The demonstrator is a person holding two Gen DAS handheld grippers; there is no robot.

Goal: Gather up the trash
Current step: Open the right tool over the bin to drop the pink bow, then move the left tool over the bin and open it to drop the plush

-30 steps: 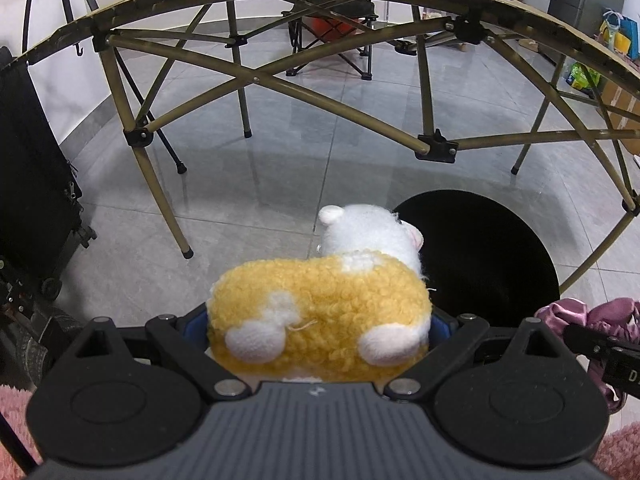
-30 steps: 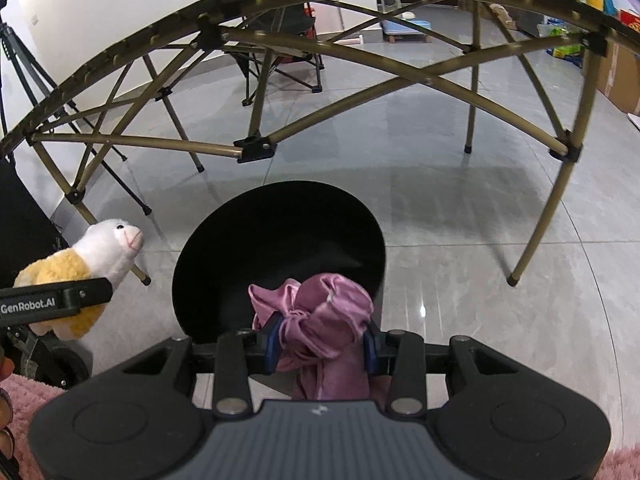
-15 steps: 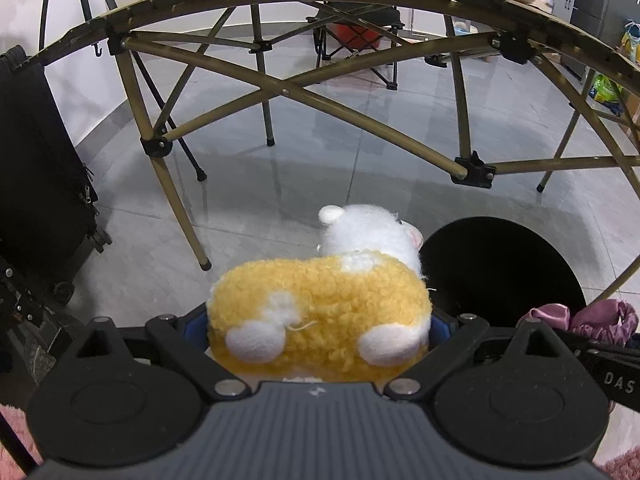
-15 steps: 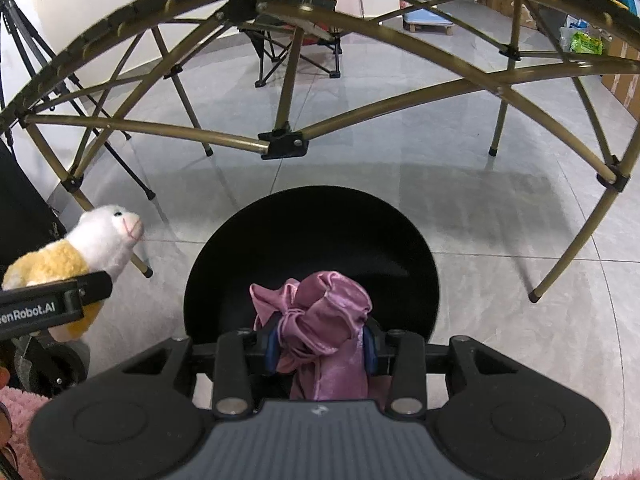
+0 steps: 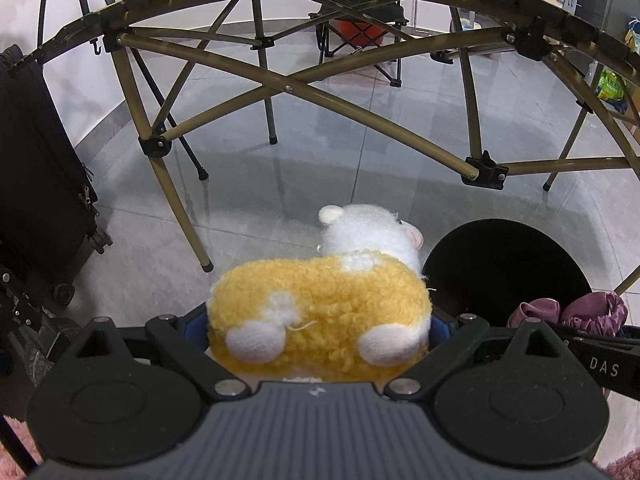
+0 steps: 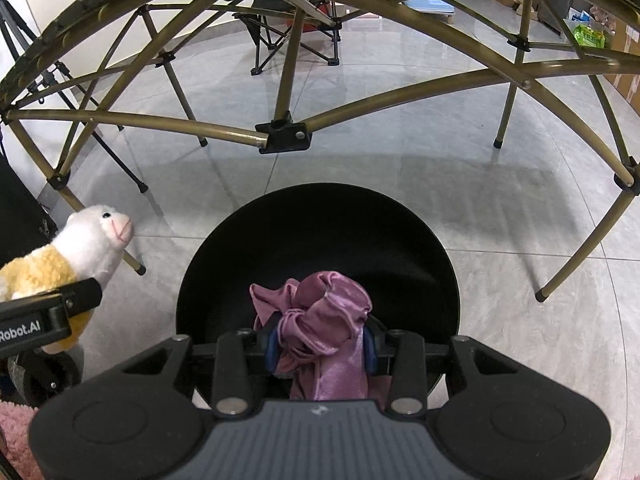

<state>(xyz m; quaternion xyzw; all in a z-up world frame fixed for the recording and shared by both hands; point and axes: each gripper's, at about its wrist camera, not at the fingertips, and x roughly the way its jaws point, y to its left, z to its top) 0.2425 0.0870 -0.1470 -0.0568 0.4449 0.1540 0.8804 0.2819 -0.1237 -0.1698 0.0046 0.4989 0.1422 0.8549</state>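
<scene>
Grey floor tiles (image 6: 400, 128) under folding table (image 6: 280, 136).

A glossy grey tiled floor (image 6: 400, 128) carries everything here. A round black bin (image 6: 320, 240) stands on it near the camera, its mouth open upward. Just beyond the bin rise the olive metal legs of a folding counter (image 6: 284, 136), their crossed braces joined by black brackets and their feet planted on the tiles. Farther off stands a dark folding chair (image 6: 288, 28). At the far left a black wheeled suitcase (image 5: 36, 184) rests on the floor beside the counter's legs.
</scene>
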